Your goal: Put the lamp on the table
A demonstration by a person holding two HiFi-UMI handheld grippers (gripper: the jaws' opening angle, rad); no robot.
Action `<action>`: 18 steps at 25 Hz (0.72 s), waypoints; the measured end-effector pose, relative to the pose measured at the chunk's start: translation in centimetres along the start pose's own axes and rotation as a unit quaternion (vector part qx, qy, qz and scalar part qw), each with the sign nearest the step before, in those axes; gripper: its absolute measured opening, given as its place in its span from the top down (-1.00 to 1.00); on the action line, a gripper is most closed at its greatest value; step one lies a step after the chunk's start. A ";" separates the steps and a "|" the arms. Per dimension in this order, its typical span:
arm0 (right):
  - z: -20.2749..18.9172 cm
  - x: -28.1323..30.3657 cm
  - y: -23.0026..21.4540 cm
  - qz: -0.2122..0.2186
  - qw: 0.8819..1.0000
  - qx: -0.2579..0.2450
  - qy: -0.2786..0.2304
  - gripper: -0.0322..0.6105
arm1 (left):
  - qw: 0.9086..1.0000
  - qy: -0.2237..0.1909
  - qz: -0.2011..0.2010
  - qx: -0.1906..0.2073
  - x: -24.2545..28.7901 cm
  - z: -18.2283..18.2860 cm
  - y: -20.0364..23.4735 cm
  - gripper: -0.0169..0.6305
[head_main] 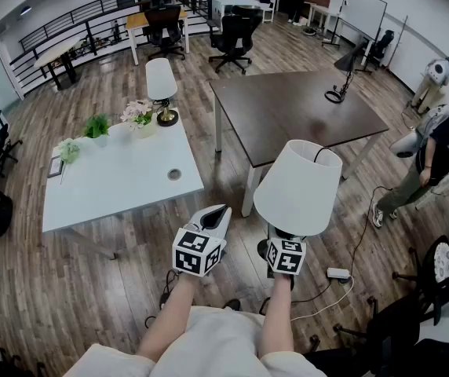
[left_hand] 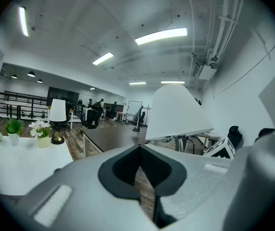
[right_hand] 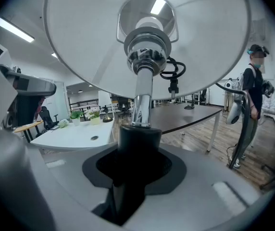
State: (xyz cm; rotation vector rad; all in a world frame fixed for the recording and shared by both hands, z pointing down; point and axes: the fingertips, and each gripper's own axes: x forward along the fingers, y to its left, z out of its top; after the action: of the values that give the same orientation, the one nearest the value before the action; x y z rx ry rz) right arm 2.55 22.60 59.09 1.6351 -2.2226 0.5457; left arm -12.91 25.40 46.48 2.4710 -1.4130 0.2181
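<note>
The lamp (head_main: 297,187) has a white cone shade and a chrome stem (right_hand: 141,97). My right gripper (head_main: 281,239) is shut on the stem's dark lower sleeve (right_hand: 136,143) and holds the lamp upright above the wooden floor, in front of the tables. Its shade (right_hand: 104,42) fills the top of the right gripper view. My left gripper (head_main: 218,213) hangs just left of the lamp, shut and empty (left_hand: 140,167), and sees the shade (left_hand: 176,112) to its right. The white table (head_main: 122,187) lies ahead on the left.
On the white table's far end stand a second white lamp (head_main: 161,85), a pot of flowers (head_main: 138,115) and small plants (head_main: 96,126). A dark brown table (head_main: 287,108) is ahead. A person (head_main: 432,155) stands at right. A cable and adapter (head_main: 338,273) lie on the floor.
</note>
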 end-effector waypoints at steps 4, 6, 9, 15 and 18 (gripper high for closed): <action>1.4 0.7 -0.3 0.005 1.000 0.008 -0.010 0.48 | 1.000 -0.016 0.001 0.011 1.0 1.7 0.1 0.95; 1.8 0.8 -0.8 0.000 1.000 0.010 -0.014 0.48 | 1.000 -0.016 0.000 0.015 1.3 1.8 0.1 0.95; 2.5 1.0 -1.6 -0.008 1.000 0.005 -0.015 0.48 | 1.000 -0.021 0.001 0.018 1.5 2.5 0.6 0.95; 3.9 1.7 -3.1 -0.026 0.999 -0.013 -0.021 0.47 | 0.999 -0.046 -0.008 0.018 2.9 4.9 1.8 0.95; 4.7 2.8 -4.2 -0.034 0.999 -0.012 -0.024 0.47 | 0.999 -0.035 -0.011 0.034 5.3 5.4 2.6 0.94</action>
State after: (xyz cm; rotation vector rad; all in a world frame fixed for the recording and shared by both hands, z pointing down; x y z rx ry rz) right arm 5.63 16.86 56.78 1.7227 -2.1889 0.4656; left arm -12.49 18.13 43.20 2.5714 -1.4282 0.1785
